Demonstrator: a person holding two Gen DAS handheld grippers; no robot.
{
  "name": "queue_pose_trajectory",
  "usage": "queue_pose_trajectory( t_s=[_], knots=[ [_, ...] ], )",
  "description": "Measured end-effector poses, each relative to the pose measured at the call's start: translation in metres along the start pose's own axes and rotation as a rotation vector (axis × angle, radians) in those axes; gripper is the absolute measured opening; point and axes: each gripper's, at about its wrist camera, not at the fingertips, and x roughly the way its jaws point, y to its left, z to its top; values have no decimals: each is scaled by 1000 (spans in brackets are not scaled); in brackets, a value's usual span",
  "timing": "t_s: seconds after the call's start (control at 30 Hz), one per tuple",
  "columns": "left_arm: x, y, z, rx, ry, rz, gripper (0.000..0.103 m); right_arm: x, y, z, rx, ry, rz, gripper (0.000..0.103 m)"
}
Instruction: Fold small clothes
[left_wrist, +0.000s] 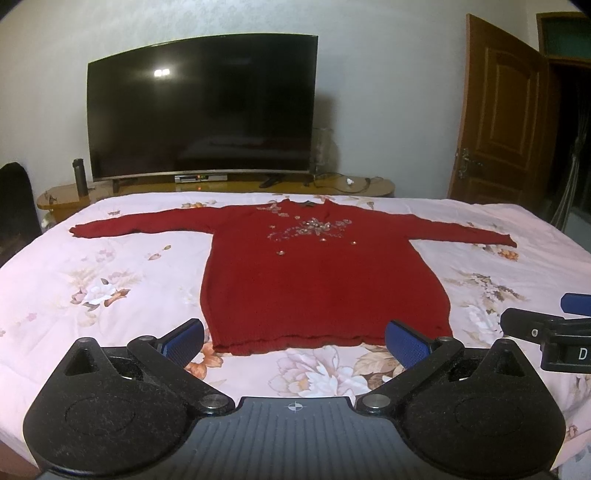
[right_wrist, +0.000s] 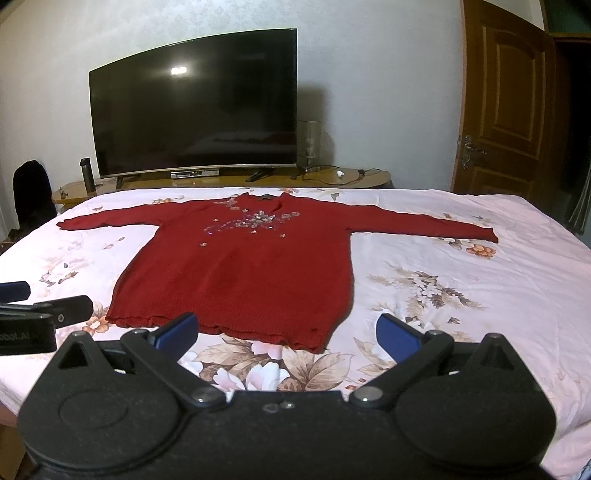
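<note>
A red long-sleeved sweater (left_wrist: 317, 280) with beaded trim on the chest lies flat on the bed, both sleeves spread out and the hem nearest me. It also shows in the right wrist view (right_wrist: 251, 273). My left gripper (left_wrist: 295, 345) is open and empty, just short of the hem. My right gripper (right_wrist: 288, 336) is open and empty, over the hem's right corner. The right gripper shows at the right edge of the left wrist view (left_wrist: 554, 332). The left gripper shows at the left edge of the right wrist view (right_wrist: 33, 314).
The bed has a pink floral cover (left_wrist: 110, 288). Behind it a low wooden stand (left_wrist: 365, 186) carries a large dark TV (left_wrist: 201, 107) and a dark flask (left_wrist: 79, 176). A brown door (left_wrist: 498, 118) stands open at the right.
</note>
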Motion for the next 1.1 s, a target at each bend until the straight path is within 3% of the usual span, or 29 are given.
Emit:
queue_pose_trajectory(
  t_s=[1.1],
  knots=[
    [-3, -1, 2, 20, -11, -7, 103, -2, -2, 0, 13, -8, -4, 103]
  ],
)
